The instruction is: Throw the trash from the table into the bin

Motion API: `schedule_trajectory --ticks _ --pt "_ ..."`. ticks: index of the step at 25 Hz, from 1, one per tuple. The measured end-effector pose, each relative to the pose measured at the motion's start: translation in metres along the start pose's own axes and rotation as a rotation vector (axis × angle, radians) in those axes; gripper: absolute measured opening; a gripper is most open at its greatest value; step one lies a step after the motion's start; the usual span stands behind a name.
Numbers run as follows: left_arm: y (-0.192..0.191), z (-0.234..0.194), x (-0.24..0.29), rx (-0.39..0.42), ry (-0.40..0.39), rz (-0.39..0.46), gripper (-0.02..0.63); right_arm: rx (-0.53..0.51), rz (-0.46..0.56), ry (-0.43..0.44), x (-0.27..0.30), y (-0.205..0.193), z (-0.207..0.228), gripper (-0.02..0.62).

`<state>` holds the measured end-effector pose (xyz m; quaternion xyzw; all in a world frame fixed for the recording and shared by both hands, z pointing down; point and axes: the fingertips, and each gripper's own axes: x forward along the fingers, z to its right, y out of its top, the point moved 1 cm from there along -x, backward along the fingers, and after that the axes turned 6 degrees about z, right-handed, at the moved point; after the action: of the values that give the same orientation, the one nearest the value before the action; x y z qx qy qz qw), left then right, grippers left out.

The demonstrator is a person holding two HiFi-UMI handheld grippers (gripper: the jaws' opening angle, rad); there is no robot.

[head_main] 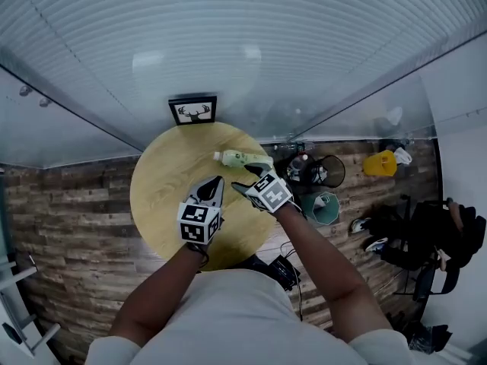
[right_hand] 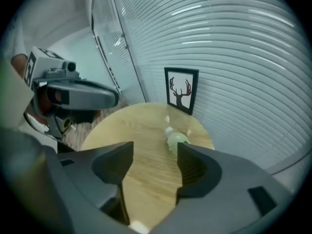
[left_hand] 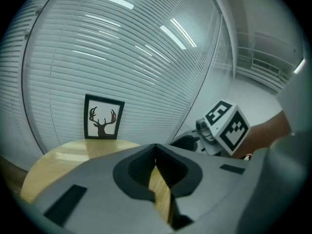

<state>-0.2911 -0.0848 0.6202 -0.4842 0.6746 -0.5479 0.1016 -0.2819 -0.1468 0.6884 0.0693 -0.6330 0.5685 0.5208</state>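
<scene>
A pale green plastic bottle [head_main: 242,157] lies on its side on the round wooden table [head_main: 160,196], toward the far right edge. My right gripper [head_main: 253,175] hovers just short of it with its jaws open and nothing between them. In the right gripper view [right_hand: 153,150] the bottle [right_hand: 176,139] shows just past the right jaw's tip, cap toward me. My left gripper [head_main: 216,182] hangs over the middle of the table, jaws shut and empty [left_hand: 156,147]. A black wire bin [head_main: 331,170] and a teal bin [head_main: 326,208] stand on the floor to the table's right.
A black-framed deer picture [head_main: 192,110] stands at the table's far edge against the blinds. A yellow object [head_main: 379,163], cables and dark bags lie on the wood floor to the right. A glass wall runs behind the table.
</scene>
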Motion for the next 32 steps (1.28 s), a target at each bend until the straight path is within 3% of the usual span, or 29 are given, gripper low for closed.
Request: schedule_trajectory --ticks 5,9,16,21,25,32 --pt "-0.007 -0.009 0.009 -0.028 0.031 -0.007 0.006 -0.290 -0.202 0.024 0.029 -0.014 0.028 0.316" --pt "-0.009 -0.011 0.012 -0.030 0.048 -0.015 0.006 -0.421 -0.323 0.034 0.049 -0.024 0.045 0.333" --pt "-0.007 -0.023 0.025 -0.017 0.088 -0.039 0.006 -0.471 -0.448 0.040 0.077 -0.055 0.066 0.332" --pt "-0.010 -0.025 0.037 -0.031 0.061 -0.067 0.006 -0.557 -0.555 0.011 0.087 -0.075 0.080 0.330" --pt "-0.015 -0.028 0.040 -0.037 0.067 -0.081 0.006 -0.580 -0.546 -0.026 0.091 -0.079 0.082 0.259" --pt "-0.017 -0.030 0.036 -0.037 0.067 -0.088 0.006 -0.607 -0.519 -0.034 0.086 -0.080 0.075 0.233"
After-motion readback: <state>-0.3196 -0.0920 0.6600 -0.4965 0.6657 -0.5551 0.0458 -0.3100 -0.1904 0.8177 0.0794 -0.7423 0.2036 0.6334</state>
